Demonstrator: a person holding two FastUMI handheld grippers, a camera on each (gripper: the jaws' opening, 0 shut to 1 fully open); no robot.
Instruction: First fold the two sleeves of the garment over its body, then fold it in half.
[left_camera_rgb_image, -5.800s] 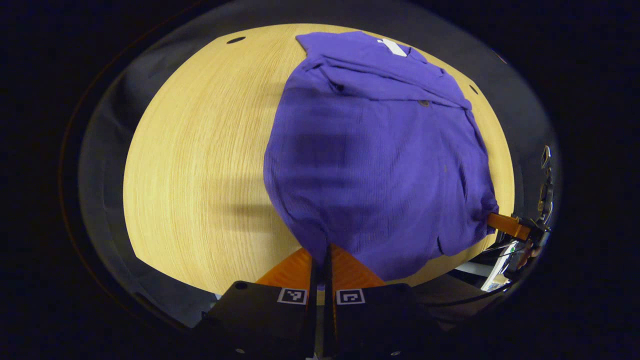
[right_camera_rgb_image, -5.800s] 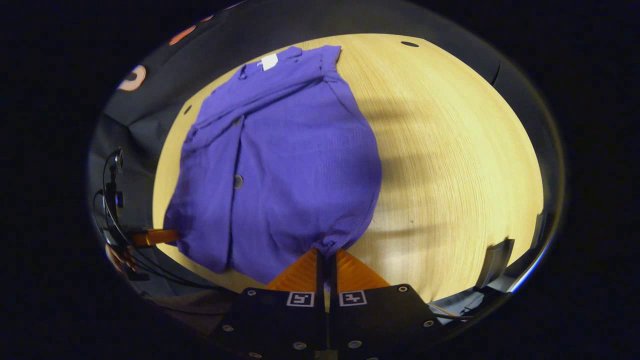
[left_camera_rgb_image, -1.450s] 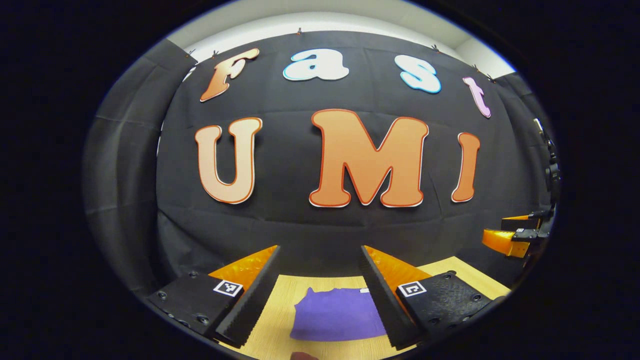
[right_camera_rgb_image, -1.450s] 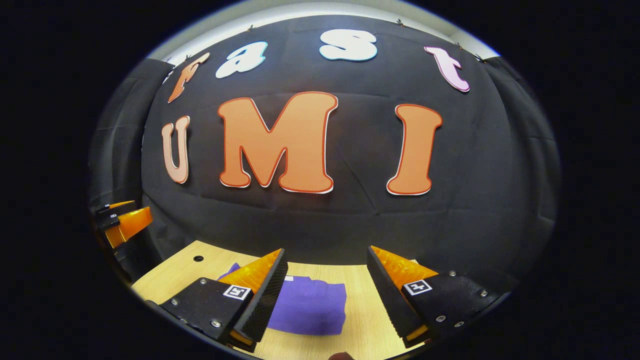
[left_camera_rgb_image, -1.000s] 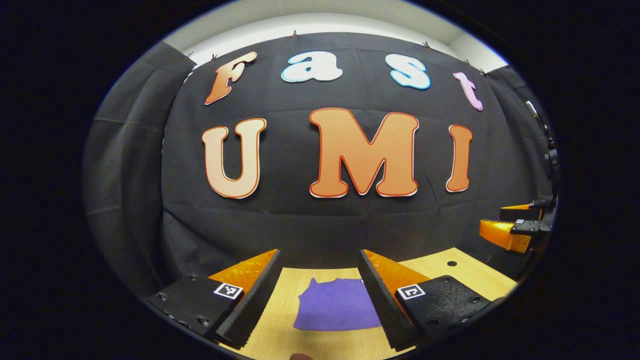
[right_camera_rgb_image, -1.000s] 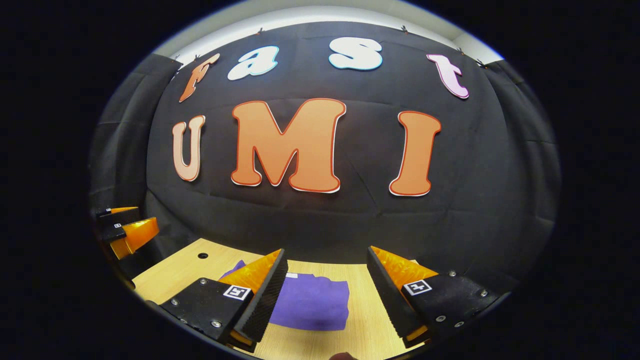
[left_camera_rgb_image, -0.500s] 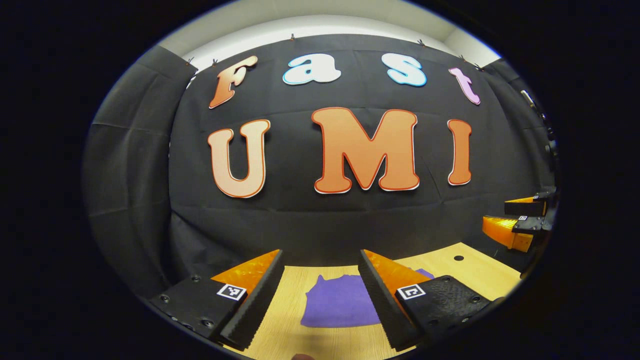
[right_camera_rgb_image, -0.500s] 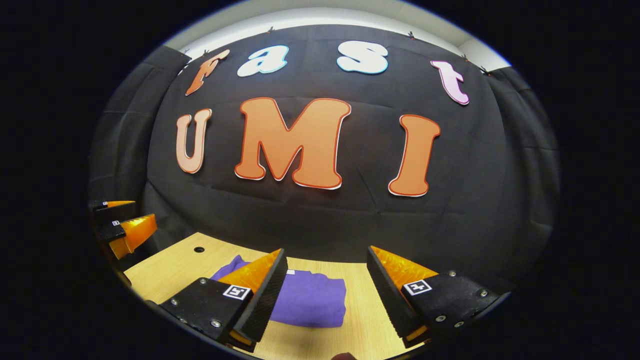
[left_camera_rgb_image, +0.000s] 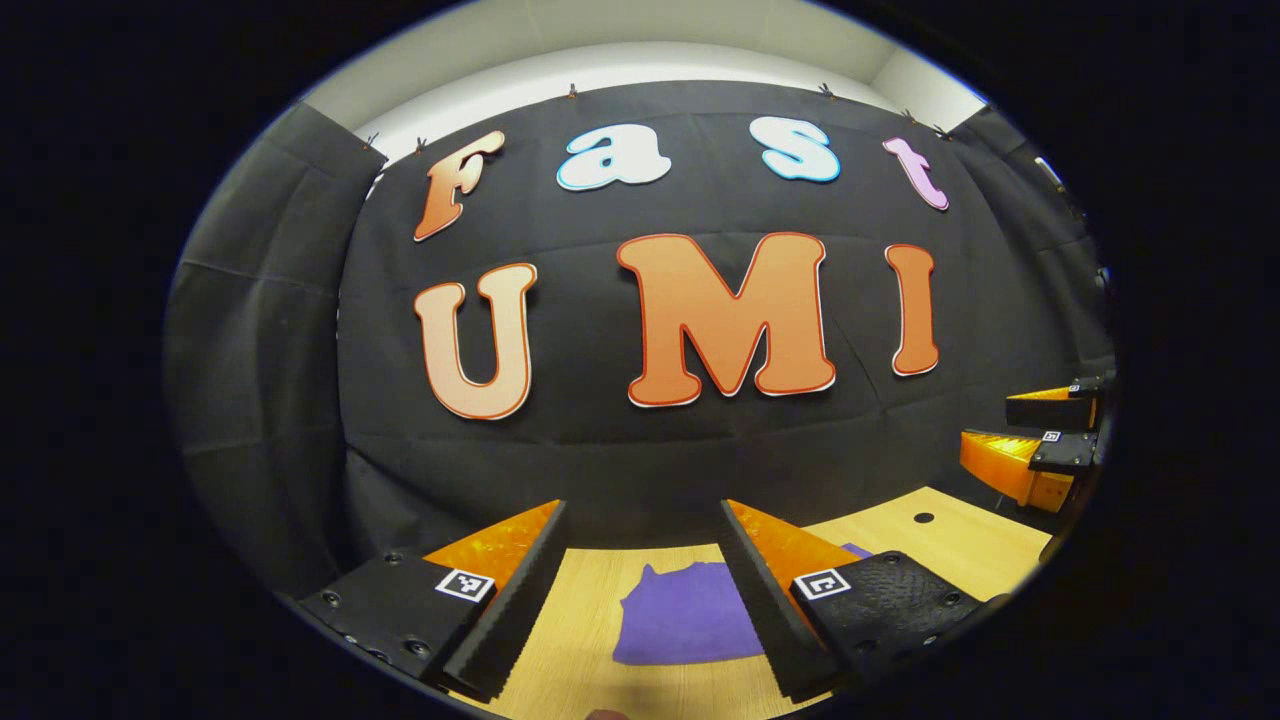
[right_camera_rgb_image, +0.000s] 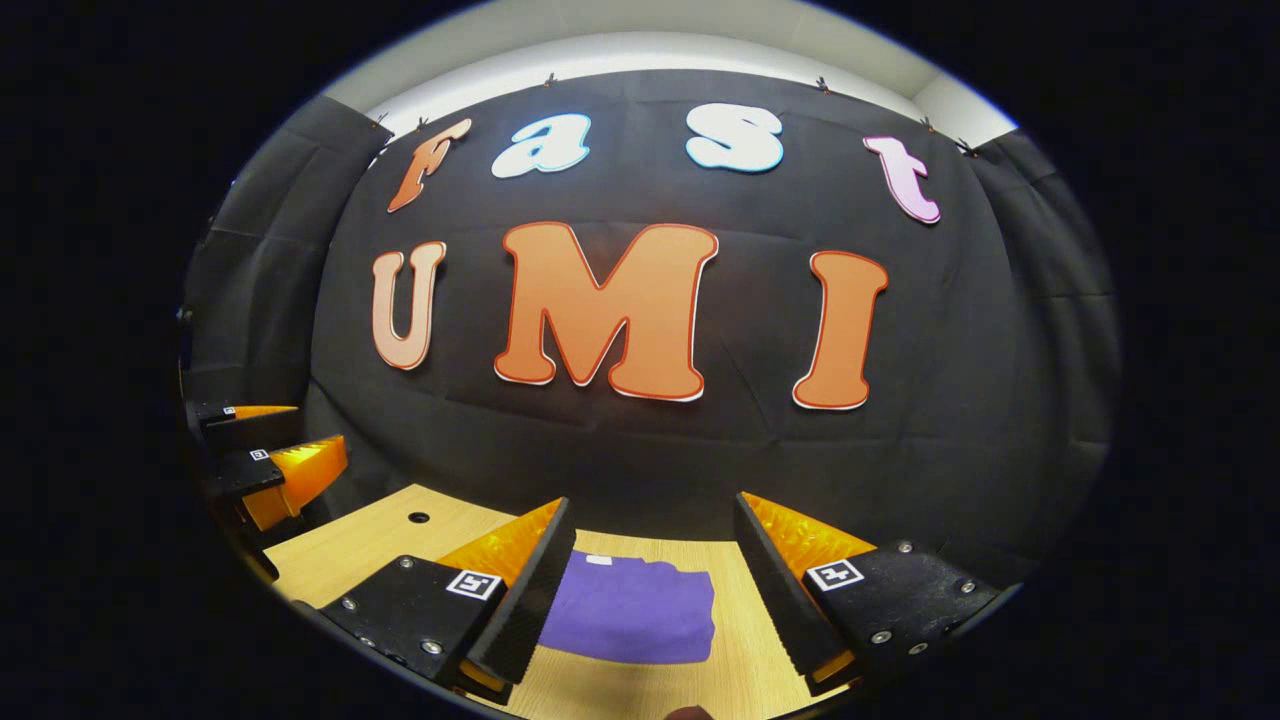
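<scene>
Garment (left_camera_rgb_image: 690, 625) lies folded to a compact purple block, flat on the worktop (left_camera_rgb_image: 960, 540), toward the far side near the black cloth wall (left_camera_rgb_image: 640, 450). In the right gripper view the same garment (right_camera_rgb_image: 630, 610) shows a rounded fold edge on its right and a small white tag at its far edge.

Left gripper (left_camera_rgb_image: 640, 595): jaws wide open, nothing between them, held above the worktop and clear of the garment, which shows through the gap. Right gripper (right_camera_rgb_image: 650, 600): jaws wide open, empty, likewise raised with the garment visible through the gap.

Each gripper shows at the rim of the other's view: right gripper (left_camera_rgb_image: 1030, 440) at the right rim, left gripper (right_camera_rgb_image: 270, 450) at the left rim. Both sit well apart from the garment and above the worktop edge.

Open room: bare wood on both sides of the garment. A small round hole (left_camera_rgb_image: 923, 518) in the worktop lies right of the garment, apart from it; the right gripper view shows a hole (right_camera_rgb_image: 418, 518) to the garment's left. Worktop's far edge meets the wall just beyond the garment.
</scene>
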